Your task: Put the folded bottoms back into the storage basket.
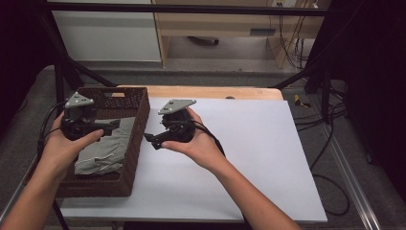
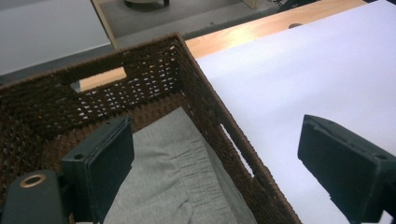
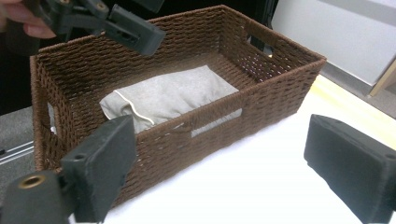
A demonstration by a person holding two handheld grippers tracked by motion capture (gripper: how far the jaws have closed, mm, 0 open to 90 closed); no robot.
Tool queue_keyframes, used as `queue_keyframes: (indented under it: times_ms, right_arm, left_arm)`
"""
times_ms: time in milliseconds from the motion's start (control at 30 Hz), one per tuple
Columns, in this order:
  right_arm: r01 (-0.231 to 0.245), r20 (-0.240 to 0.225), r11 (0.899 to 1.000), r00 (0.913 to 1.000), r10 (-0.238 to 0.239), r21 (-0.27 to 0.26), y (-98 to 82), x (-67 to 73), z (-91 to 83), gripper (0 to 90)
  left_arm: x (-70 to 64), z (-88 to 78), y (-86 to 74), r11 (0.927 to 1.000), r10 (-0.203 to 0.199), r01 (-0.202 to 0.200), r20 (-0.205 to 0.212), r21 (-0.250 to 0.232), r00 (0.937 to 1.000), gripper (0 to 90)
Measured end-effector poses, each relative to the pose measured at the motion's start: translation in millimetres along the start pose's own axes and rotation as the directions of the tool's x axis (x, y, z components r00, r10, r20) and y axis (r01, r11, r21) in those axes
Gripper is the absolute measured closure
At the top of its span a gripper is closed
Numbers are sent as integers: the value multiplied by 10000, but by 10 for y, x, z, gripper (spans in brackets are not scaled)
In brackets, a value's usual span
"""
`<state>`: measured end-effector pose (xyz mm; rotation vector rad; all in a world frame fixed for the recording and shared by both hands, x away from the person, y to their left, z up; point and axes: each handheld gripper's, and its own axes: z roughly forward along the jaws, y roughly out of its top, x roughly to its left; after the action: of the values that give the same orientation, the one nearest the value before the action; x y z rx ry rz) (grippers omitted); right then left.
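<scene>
A brown woven basket [image 1: 137,125] stands at the table's left, and a folded grey cloth [image 1: 103,149] lies inside it. My left gripper [image 1: 113,126] hovers over the basket's left half, open and empty. In the left gripper view its jaws [image 2: 215,137] straddle the basket wall [image 2: 212,109], with the cloth [image 2: 173,172] below. My right gripper [image 1: 149,140] is held just right of the basket above the white sheet, open and empty. The right gripper view [image 3: 222,140] faces the basket's side [image 3: 275,93], the cloth [image 3: 173,93] and the left gripper [image 3: 135,32].
A large white sheet [image 1: 239,158] covers the wooden table [image 1: 215,92]. Black frame bars [image 1: 62,81] rise behind the basket and at the right. Cables [image 1: 330,158] lie on the floor to the right of the table.
</scene>
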<state>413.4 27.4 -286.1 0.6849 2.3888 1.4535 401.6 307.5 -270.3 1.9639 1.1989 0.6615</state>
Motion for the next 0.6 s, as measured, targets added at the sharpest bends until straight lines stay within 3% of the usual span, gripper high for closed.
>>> queue_keyframes:
  times_ms: [267, 600]
  right_arm:
    - [-20, 186, 10000, 9998, 20, -5, -32, -80, -92, 61]
    - [-222, 580, 9995, 9980, 234, -224, -106, -227, -249, 60]
  left_arm:
    - [-5, -3, -57, 9997, -154, 151, 207, 166, 9997, 102]
    - [-107, 69, -133, 9994, -265, 251, 612, 223, 9978, 101]
